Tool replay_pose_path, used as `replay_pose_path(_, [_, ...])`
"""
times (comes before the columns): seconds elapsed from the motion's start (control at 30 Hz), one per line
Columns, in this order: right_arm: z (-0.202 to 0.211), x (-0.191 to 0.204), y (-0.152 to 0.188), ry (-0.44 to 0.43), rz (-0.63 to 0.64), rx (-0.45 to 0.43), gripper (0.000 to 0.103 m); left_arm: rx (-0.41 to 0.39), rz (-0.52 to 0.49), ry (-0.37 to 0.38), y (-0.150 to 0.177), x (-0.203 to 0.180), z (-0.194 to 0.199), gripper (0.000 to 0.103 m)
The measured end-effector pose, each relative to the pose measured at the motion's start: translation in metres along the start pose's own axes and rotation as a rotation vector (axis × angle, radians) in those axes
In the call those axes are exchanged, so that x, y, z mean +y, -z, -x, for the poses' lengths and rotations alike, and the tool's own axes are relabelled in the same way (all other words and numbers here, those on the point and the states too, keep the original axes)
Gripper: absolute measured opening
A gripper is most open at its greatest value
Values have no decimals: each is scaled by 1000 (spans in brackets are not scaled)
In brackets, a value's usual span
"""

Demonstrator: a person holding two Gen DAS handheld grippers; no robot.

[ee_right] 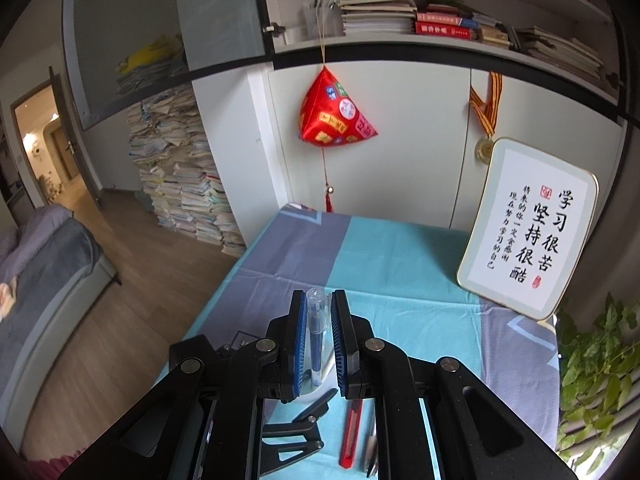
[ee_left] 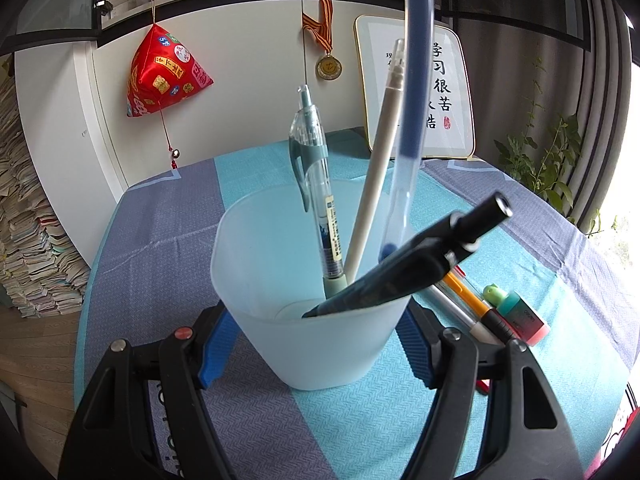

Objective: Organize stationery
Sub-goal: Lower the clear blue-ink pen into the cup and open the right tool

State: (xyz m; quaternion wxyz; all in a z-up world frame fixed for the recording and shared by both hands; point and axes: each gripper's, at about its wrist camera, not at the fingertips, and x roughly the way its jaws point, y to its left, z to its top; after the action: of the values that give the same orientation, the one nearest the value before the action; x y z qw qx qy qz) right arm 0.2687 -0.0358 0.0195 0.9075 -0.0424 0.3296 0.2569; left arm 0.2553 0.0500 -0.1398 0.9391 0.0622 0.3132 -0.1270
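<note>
Your left gripper (ee_left: pixel 312 344): blue pads pressed on both sides of translucent cup (ee_left: pixel 304 280), cup standing upright on striped cloth (ee_left: pixel 160 216). Inside cup: teal clicker pen (ee_left: pixel 316 184), white pen (ee_left: pixel 376 168), dark pen (ee_left: pixel 412 264) leaning over right rim.

Your right gripper (ee_right: pixel 319 336): jaws nearly closed, clamping clear blue pen (ee_right: pixel 316 332) upright above cup.

Loose pens (ee_left: pixel 468 300) and correction tape (ee_left: pixel 520 316) lie just right of cup. Red utility knife (ee_right: pixel 352 432) on cloth below your right gripper.
</note>
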Motion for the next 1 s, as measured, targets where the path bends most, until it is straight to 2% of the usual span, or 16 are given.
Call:
replay_pose_path(0.43, [-28, -12, 19, -15, -41, 94, 13, 0, -2, -1, 0, -1, -1, 70])
replay_pose_path(1.0, [-48, -16, 31, -28, -53, 158, 13, -2, -5, -1, 0, -1, -1, 70])
